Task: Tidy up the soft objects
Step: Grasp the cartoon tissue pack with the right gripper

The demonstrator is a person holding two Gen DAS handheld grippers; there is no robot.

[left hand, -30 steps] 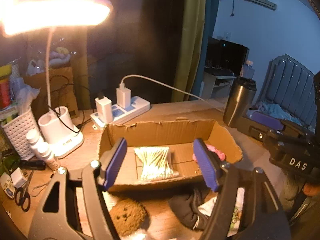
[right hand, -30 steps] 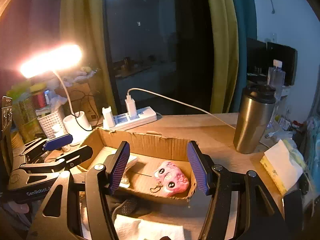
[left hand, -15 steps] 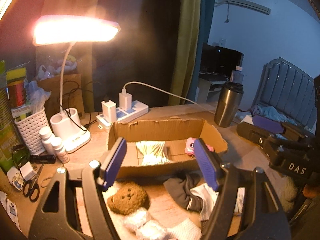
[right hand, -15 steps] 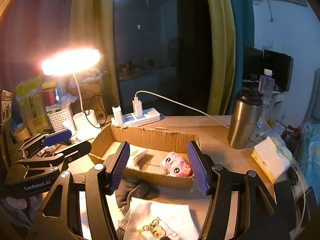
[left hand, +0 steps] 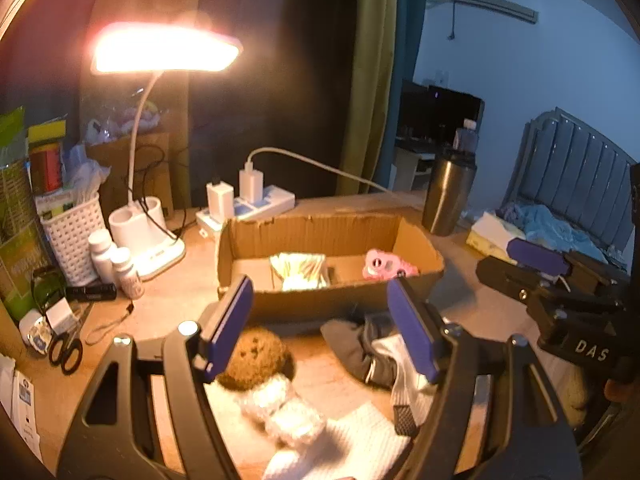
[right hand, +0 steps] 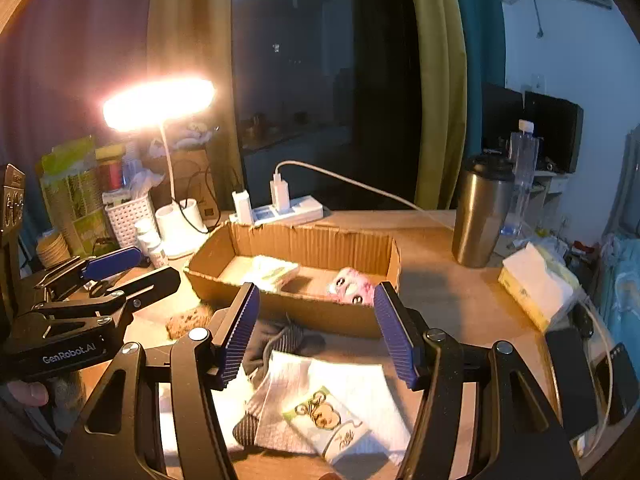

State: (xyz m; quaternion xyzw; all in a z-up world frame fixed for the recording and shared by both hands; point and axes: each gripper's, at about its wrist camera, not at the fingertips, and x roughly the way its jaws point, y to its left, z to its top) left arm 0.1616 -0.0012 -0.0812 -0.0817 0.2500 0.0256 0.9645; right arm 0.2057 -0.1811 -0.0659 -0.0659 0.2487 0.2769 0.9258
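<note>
A wooden bench [right hand: 460,304] fills the lower room, with dark window glass and olive curtains [right hand: 440,80] behind it and a bed [left hand: 560,216] off to the right. A lit lamp [left hand: 166,48] stands left of the box [left hand: 320,240], throwing warm light over the bench; a power strip [right hand: 288,210] lies just behind the box and a steel tumbler [right hand: 480,208] stands to the right of the box. A tissue pack [right hand: 532,284] lies further right of the box, and a white basket [left hand: 74,236] sits left of the lamp base.

The box is open cardboard, long and shallow. Inside it a pink plush [right hand: 352,282] lies at the right end and a bundle of cotton swabs [left hand: 300,270] lies near the middle. In front of the box, on the bench, lie a white cloth [right hand: 360,396], a dark sock [left hand: 356,344], a white sock [right hand: 280,392] with grey stripes, a small printed pack [right hand: 328,420] on the cloth, a brown plush [left hand: 256,356] towards the left, and a clear wrapped bundle [left hand: 284,412] touching it.

The left hand-held gripper [left hand: 320,328] is spread wide above the brown plush and the dark sock, holding nothing. The right hand-held gripper [right hand: 316,328] is likewise wide apart, empty, above the socks and cloth in front of the box.
</note>
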